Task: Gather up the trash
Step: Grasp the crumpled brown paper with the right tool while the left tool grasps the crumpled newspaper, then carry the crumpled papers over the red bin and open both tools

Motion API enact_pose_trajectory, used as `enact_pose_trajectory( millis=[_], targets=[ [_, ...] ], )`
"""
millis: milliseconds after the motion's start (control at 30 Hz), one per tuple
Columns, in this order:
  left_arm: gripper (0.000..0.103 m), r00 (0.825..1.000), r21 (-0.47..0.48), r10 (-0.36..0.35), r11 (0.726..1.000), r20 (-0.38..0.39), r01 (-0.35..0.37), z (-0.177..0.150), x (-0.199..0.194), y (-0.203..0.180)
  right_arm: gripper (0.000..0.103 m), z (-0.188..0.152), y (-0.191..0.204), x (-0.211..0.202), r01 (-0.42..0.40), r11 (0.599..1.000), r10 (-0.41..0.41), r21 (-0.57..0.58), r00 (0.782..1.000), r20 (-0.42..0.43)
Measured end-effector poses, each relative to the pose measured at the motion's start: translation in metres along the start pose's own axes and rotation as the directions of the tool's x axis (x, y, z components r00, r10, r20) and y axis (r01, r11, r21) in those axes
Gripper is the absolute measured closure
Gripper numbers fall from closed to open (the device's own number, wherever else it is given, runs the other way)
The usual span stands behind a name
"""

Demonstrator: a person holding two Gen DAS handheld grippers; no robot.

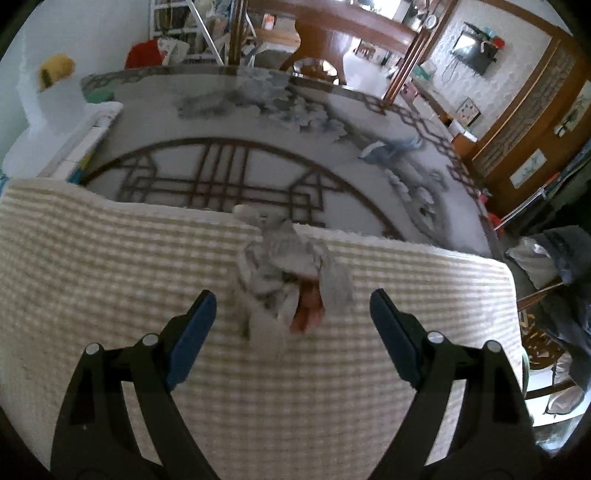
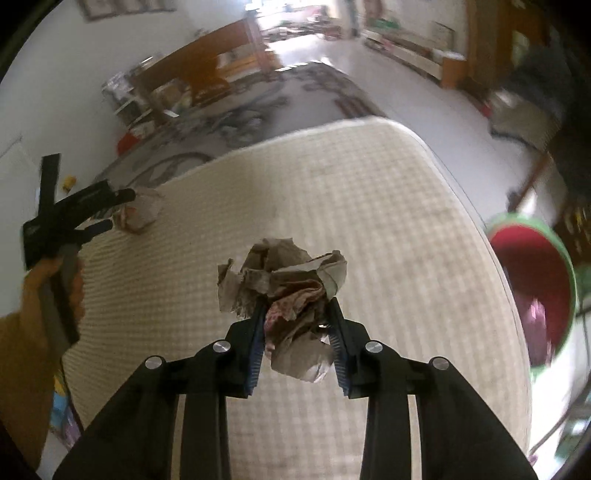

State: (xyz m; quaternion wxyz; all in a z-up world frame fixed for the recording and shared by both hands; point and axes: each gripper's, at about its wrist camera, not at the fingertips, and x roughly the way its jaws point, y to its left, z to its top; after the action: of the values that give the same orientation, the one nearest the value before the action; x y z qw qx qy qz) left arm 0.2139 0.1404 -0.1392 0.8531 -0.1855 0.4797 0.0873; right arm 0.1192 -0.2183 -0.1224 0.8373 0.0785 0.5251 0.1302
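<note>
A crumpled grey paper wad (image 1: 288,273) with a reddish patch lies on the cream checked mat (image 1: 110,277). My left gripper (image 1: 293,299) is open, its jaws on either side of the wad's near end, not touching it. In the right wrist view the left gripper (image 2: 118,210) sits at that same wad (image 2: 142,214) at the mat's far left. My right gripper (image 2: 295,308) is shut on a second crumpled paper wad (image 2: 288,291) and holds it above the mat (image 2: 369,221).
A red bin with a green rim (image 2: 532,291) stands just off the mat's right edge. A patterned round table top (image 1: 258,155) extends beyond the mat. Chairs and clutter (image 1: 546,280) stand to the right, and wooden furniture (image 1: 332,29) stands behind.
</note>
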Motion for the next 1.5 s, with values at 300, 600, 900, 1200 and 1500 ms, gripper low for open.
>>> enact_pose_trajectory(
  millis=[300, 600, 900, 1200, 1500],
  targets=[
    [0.056, 1.000, 0.084, -0.005, 0.996, 0.001, 0.005, -0.016, -0.008, -0.011, 0.071, -0.007, 0.009, -0.008, 0.012, 1.000, -0.011, -0.021, 1.000, 0.011],
    [0.056, 0.996, 0.074, -0.080, 0.994, 0.047, 0.076, -0.066, -0.081, -0.017, 0.071, -0.012, 0.033, -0.001, -0.023, 0.996, 0.023, -0.090, 1.000, -0.002],
    [0.056, 0.987, 0.028, -0.162, 0.986, -0.001, 0.162, -0.122, -0.108, -0.036, 0.071, -0.016, 0.040, -0.008, -0.044, 0.993, 0.046, -0.111, 0.999, 0.017],
    [0.055, 0.984, 0.094, -0.178, 0.979, -0.022, 0.179, -0.136, -0.112, -0.060, 0.071, -0.024, 0.027, -0.023, -0.036, 0.996, 0.039, -0.085, 0.998, 0.045],
    [0.055, 0.983, 0.156, -0.182, 0.971, 0.004, 0.179, -0.141, -0.127, -0.080, 0.071, -0.027, 0.012, -0.040, -0.004, 0.999, 0.008, -0.052, 0.996, 0.090]
  ],
)
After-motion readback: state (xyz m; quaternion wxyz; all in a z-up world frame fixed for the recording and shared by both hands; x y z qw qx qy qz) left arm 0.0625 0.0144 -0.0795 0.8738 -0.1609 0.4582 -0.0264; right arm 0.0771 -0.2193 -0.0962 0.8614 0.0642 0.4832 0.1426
